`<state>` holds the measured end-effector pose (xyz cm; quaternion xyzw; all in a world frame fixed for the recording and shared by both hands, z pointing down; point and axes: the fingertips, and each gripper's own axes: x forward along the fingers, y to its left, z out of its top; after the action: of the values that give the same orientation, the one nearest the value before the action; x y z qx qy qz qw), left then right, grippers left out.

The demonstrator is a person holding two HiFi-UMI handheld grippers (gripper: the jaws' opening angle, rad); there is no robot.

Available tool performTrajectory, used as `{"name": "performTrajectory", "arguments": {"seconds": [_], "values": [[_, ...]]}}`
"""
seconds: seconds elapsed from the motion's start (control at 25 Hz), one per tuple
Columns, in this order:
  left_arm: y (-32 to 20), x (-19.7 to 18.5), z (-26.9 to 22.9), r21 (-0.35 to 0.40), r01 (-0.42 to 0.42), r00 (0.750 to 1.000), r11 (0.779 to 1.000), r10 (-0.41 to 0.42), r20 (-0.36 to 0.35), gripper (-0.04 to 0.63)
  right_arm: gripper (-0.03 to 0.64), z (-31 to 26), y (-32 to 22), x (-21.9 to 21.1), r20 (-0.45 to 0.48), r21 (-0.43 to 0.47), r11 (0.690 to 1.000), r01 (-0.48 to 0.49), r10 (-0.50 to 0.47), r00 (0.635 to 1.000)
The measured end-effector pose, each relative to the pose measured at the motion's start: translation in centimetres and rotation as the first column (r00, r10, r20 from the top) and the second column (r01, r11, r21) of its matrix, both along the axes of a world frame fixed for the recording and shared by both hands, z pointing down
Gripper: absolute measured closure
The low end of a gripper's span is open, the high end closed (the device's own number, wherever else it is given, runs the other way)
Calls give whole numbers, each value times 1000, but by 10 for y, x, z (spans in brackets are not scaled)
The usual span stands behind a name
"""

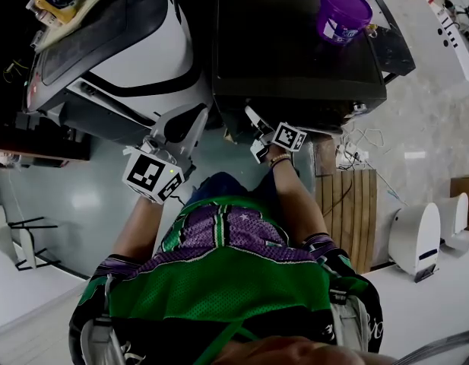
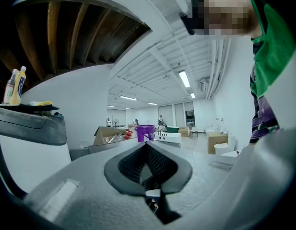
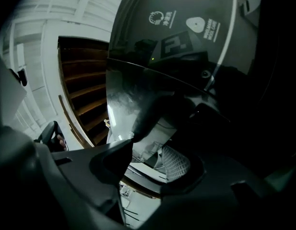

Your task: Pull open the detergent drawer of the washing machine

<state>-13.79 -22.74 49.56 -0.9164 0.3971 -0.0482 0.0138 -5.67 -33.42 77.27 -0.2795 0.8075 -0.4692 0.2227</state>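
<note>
Your right gripper (image 3: 150, 150) gaped at the washing machine's (image 3: 186, 42) dark front, left gripper (image 2: 147, 147) pinched shut, empty; a shallow bite risked slipping off the drawer.

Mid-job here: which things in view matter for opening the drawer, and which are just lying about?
In the job: dark washing machine; right tool, jaws apart at its front.

Lying about: purple bucket on top of that machine; white machine beside it, bottles on it; left tool, shut and empty.

Head steeply down; left gripper view roomward; right close against washer (image 3: 186, 32).
</note>
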Motion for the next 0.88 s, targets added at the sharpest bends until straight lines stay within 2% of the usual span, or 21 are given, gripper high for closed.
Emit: {"name": "performTrajectory", "arguments": {"seconds": [0.24,0.4,0.88], "values": [[2,0,0,1,3,1000,1000,-4,9,578,440,-4,0,-3,86,-44,999,6,-2,996],[7,-1,-5,3,12,999,1000,-12,33,578,442,-3,2,-2,52,-28,1000,14,-12,999],[8,-8,-19,-6,37,999,999,-37,16,578,443,-3,19,-3,-19,-22,997,72,-73,997]]}}
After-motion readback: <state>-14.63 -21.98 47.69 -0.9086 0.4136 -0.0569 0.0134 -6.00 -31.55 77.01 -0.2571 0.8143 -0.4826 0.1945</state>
